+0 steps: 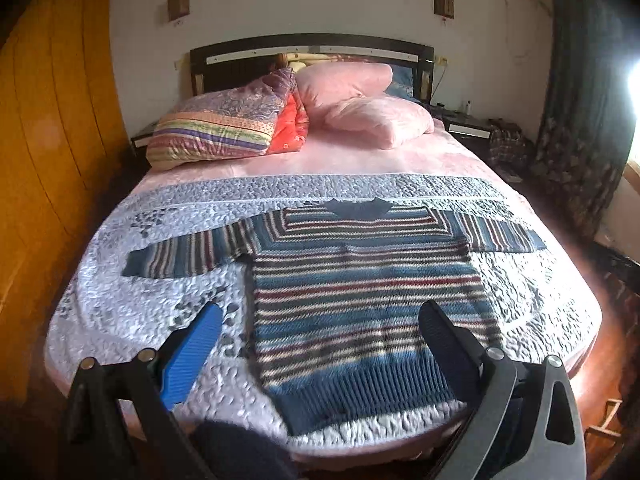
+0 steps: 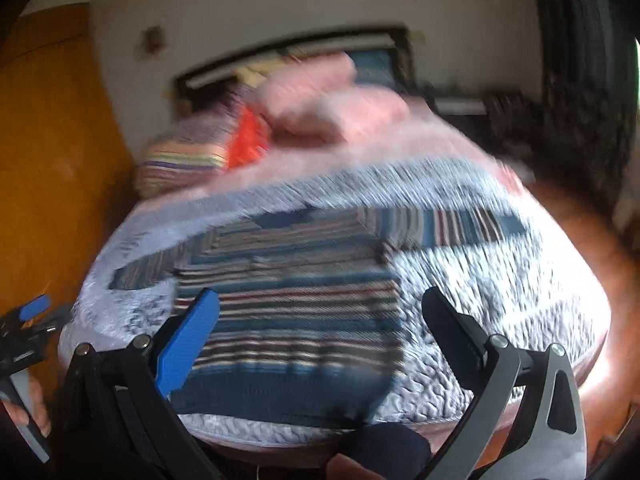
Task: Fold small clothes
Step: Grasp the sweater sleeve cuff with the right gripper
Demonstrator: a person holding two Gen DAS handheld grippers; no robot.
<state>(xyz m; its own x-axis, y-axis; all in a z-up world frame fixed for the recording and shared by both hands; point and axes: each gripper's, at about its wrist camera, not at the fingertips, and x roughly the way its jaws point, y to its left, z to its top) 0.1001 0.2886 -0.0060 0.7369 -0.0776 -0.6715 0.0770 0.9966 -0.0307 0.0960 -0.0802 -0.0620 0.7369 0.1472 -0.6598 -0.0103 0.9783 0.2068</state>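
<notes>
At six o'clock, nearest my lenses, both tools hang with fingers spread and empty: left gripper [image 1: 320, 344] over the hem, right gripper [image 2: 320, 336] likewise, its view blurred. Beyond, the blue-and-maroon striped knitted sweater [image 1: 360, 280] lies flat, sleeves out toward nine and three, ready for folding I judge, on the grey quilted bedspread [image 1: 120, 300]. At twelve, pink pillows [image 1: 360, 100].

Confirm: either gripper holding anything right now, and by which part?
Nothing held. Left gripper and right gripper both have jaws wide open, above the striped sweater, which lies flat on the bed quilt, sleeves spread.
</notes>
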